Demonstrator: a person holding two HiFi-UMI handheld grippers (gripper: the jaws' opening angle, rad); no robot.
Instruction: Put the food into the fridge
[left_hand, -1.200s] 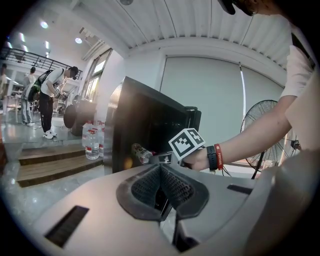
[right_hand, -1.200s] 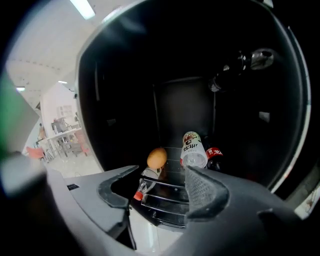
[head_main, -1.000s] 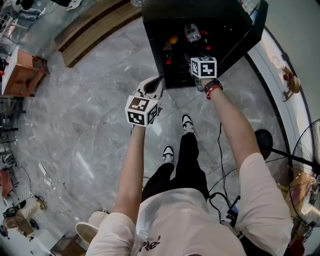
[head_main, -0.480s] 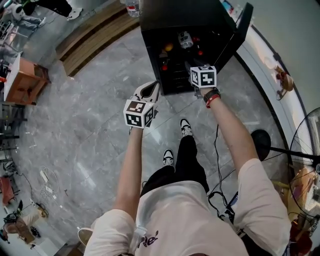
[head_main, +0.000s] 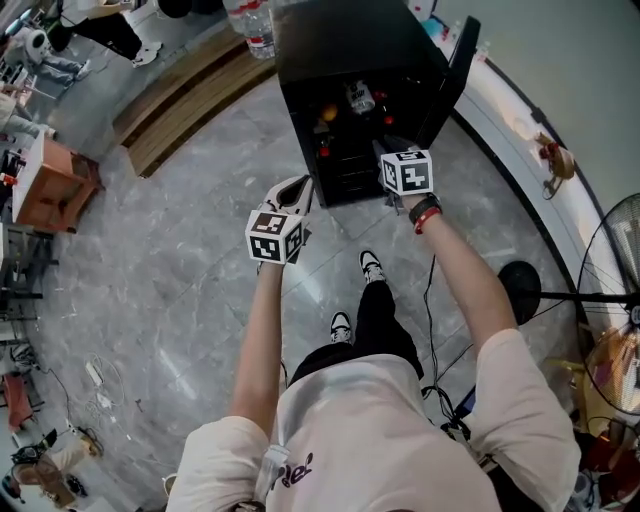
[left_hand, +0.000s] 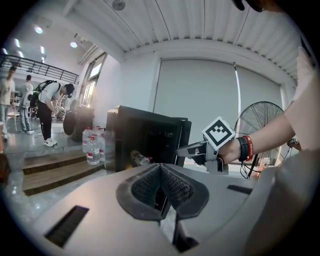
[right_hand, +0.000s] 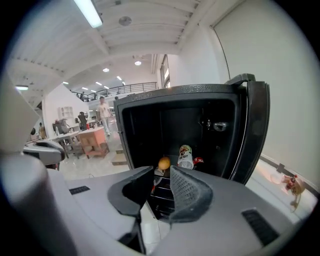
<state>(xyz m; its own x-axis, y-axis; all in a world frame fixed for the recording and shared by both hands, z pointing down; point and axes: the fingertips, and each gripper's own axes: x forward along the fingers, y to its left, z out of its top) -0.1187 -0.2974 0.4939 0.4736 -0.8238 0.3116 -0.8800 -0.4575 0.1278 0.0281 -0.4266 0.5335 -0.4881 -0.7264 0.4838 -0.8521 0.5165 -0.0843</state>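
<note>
A small black fridge (head_main: 340, 40) stands open at the top centre of the head view, its door (head_main: 458, 70) swung to the right. Inside it, a round orange fruit (right_hand: 164, 163) sits just left of a white container with a red label (right_hand: 185, 156). The right gripper (right_hand: 161, 182) is before the opening. Its jaws have just been closing and stand a narrow gap apart with nothing between them. The left gripper (left_hand: 161, 172), below and left of the fridge, has its jaws pressed together, empty.

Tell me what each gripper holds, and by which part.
Nothing is held. The left gripper is shut and empty; the right gripper is empty too, its jaws apart, having just been closing.
</note>
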